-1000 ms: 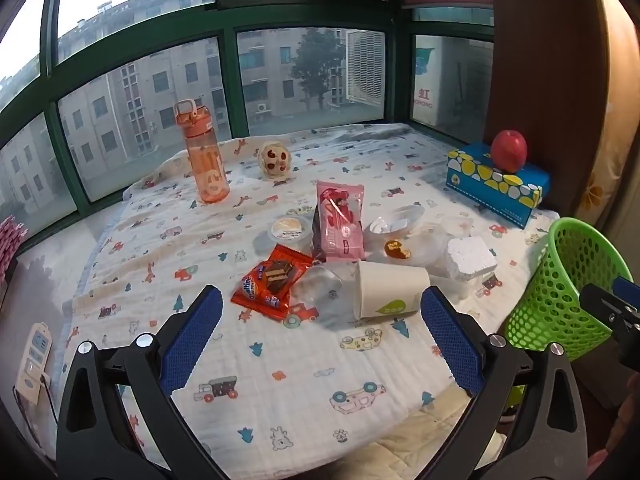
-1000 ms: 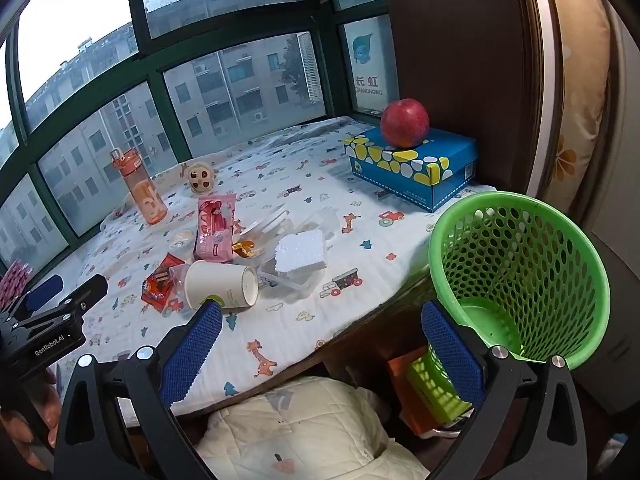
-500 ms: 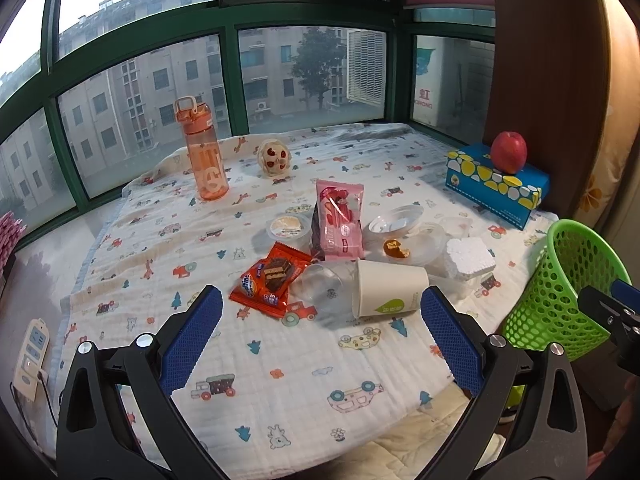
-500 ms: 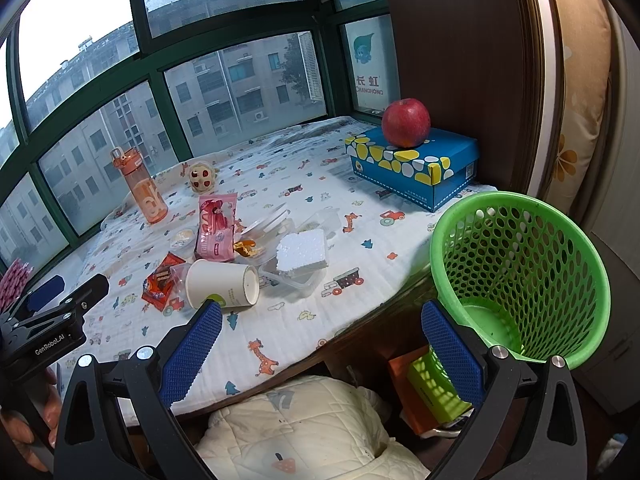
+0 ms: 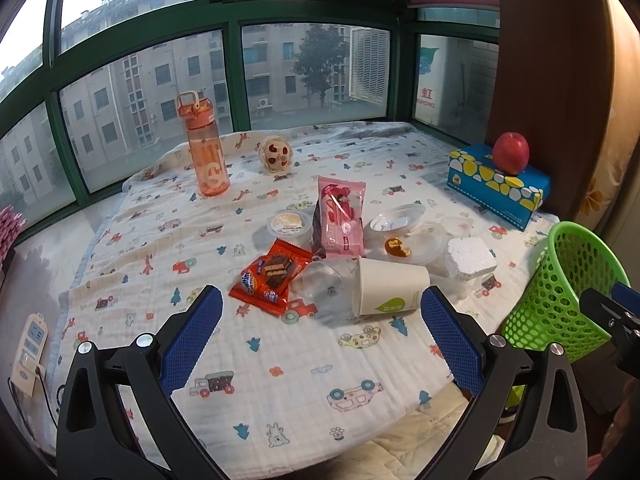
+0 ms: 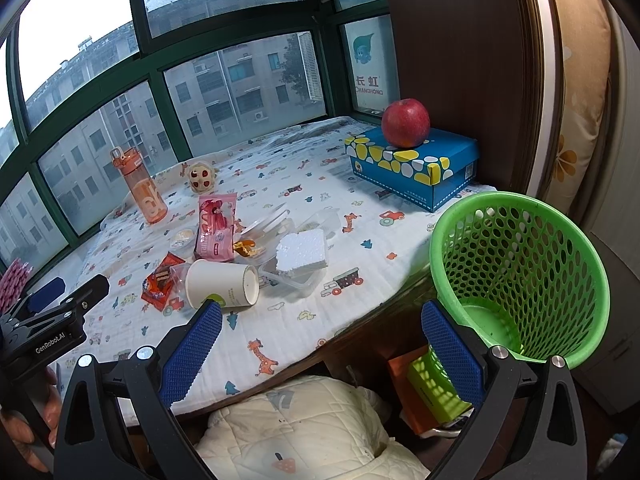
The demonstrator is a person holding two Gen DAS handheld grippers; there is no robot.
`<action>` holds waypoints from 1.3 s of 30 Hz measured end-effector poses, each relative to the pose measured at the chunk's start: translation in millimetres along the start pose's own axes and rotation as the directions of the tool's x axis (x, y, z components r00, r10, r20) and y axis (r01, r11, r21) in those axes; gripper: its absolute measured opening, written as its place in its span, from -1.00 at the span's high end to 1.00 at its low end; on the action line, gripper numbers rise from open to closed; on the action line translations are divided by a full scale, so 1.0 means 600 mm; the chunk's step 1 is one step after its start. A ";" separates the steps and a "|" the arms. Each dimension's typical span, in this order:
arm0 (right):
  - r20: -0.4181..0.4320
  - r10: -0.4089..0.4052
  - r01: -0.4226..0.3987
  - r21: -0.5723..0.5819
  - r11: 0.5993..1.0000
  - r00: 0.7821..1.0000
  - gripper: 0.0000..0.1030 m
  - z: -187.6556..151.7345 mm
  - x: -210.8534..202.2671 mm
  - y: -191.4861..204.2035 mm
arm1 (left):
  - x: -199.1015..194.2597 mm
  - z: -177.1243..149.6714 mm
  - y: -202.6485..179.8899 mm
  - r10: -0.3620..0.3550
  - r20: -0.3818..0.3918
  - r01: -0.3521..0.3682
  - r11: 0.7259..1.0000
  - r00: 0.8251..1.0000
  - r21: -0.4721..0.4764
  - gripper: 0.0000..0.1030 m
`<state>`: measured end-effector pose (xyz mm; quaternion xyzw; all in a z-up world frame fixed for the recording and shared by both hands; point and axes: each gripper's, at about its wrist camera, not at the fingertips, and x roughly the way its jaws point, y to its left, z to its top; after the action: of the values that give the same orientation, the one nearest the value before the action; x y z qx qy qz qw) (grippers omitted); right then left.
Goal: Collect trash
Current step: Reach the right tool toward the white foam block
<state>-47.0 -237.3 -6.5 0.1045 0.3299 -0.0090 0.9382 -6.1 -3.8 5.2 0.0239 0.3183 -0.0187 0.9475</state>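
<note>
Trash lies in a cluster on the patterned cloth: a tipped white paper cup [image 5: 390, 289] [image 6: 222, 284], an orange snack wrapper [image 5: 272, 275] [image 6: 160, 282], a pink packet [image 5: 341, 216] [image 6: 216, 227], a white foam block [image 5: 471, 258] [image 6: 303, 250], clear plastic lids and tubs [image 5: 400, 222]. A green mesh basket [image 5: 560, 292] [image 6: 520, 276] stands at the table's right edge. My left gripper [image 5: 320, 320] is open and empty, above the cloth short of the cup. My right gripper [image 6: 320, 328] is open and empty, over the table's front edge left of the basket.
An orange water bottle [image 5: 204, 148], a small round toy [image 5: 276, 154] and a blue tissue box [image 5: 498, 184] with a red apple [image 5: 511, 153] stand at the back. A power strip [image 5: 30, 354] lies at the left. A quilted jacket [image 6: 308, 432] sits below the table.
The left gripper has drifted slightly back and up, so the trash sits a little farther in its view. The right gripper has barely moved. Both stay open.
</note>
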 end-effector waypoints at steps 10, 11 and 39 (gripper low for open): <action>0.000 0.001 -0.001 -0.001 1.000 1.000 -0.88 -0.001 0.001 -0.001 | 0.008 -0.009 0.007 -0.002 -0.012 0.001 1.000 1.000 -0.017 -0.90; -0.001 0.001 -0.001 -0.001 1.000 1.000 -0.88 0.000 0.002 -0.002 | 0.008 -0.008 0.007 0.000 -0.011 0.000 1.000 1.000 -0.016 -0.90; -0.019 0.005 -0.006 -0.003 1.000 1.000 -0.88 -0.001 0.019 0.002 | 0.022 -0.014 0.012 -0.003 -0.030 0.002 1.000 1.000 -0.031 -0.90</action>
<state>-38.4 -235.2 -14.0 0.1039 0.3385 -0.0048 0.9352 -0.2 3.7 -9.4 0.0089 0.3328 -0.0145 0.9428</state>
